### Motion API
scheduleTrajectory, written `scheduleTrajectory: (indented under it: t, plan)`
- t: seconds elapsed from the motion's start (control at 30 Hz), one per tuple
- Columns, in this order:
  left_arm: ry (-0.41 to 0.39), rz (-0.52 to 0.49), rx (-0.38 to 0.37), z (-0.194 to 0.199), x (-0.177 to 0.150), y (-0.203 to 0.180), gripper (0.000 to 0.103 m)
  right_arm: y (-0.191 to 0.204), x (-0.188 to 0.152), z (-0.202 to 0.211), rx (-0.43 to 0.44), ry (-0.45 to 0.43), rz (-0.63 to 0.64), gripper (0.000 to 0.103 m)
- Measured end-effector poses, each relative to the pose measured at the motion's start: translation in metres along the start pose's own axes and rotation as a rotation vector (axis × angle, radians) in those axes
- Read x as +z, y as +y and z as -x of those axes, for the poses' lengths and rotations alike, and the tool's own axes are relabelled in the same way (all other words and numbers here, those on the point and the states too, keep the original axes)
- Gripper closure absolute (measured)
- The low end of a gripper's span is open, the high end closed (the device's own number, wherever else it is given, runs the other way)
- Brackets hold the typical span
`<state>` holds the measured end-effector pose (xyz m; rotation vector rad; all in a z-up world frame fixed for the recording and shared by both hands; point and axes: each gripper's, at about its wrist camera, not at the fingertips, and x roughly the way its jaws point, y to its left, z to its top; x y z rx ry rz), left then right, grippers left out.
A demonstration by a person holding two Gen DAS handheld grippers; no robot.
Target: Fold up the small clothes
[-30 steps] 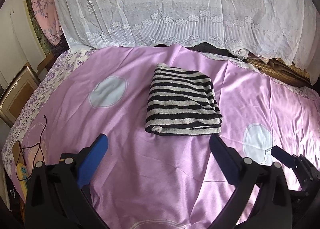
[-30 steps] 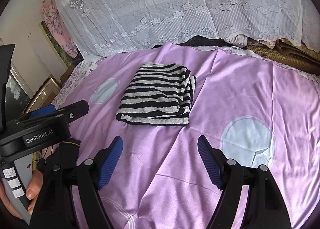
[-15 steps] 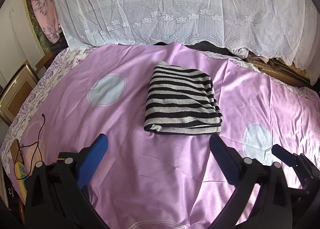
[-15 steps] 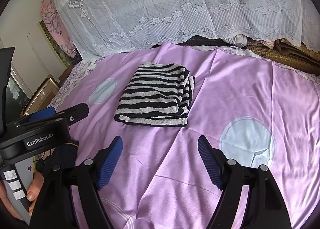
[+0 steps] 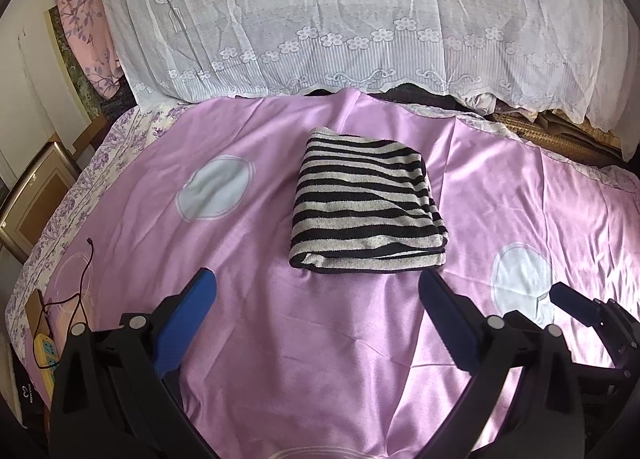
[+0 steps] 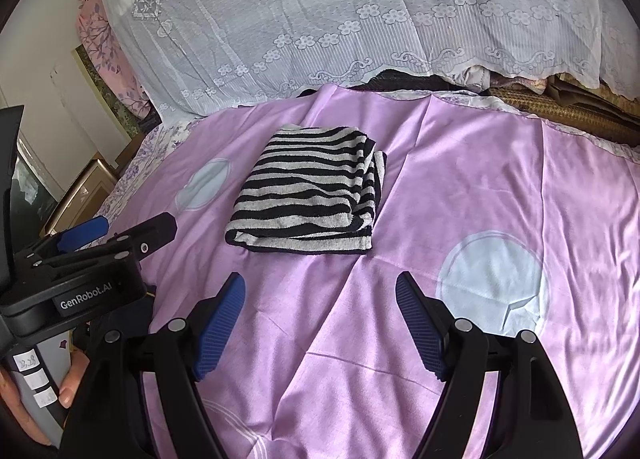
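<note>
A pink satin bedspread point(image 5: 340, 339) covers the bed, with a white lace cover point(image 5: 360, 19) draped over the bedding at the far end. In the middle of the bedspread lies the striped black-and-grey garment point(image 5: 366, 211), already folded into a compact, layered rectangle; the folding looks finished, with nothing more than tidying left. The left gripper point(image 5: 316, 291) and right gripper point(image 6: 320, 295) hover short of it, fingers spread wide, holding nothing.

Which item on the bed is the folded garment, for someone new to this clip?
Find the pink satin bedspread below the white lace cover. At its middle lies the striped garment, folded. Only it has black-and-grey stripes; the nearby pale circles are printed.
</note>
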<state>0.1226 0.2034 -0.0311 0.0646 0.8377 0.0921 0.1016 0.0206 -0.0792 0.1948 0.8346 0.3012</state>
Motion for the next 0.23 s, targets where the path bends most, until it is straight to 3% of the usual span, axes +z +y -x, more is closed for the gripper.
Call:
scheduleTrajectory:
  t: [0.23]
  plan:
    - [0.007, -0.015, -0.022, -0.0014, -0.0018, -0.0035, 0.004, 0.0013, 0.0, -0.0009, -0.001, 0.005, 0.013, 0.025]
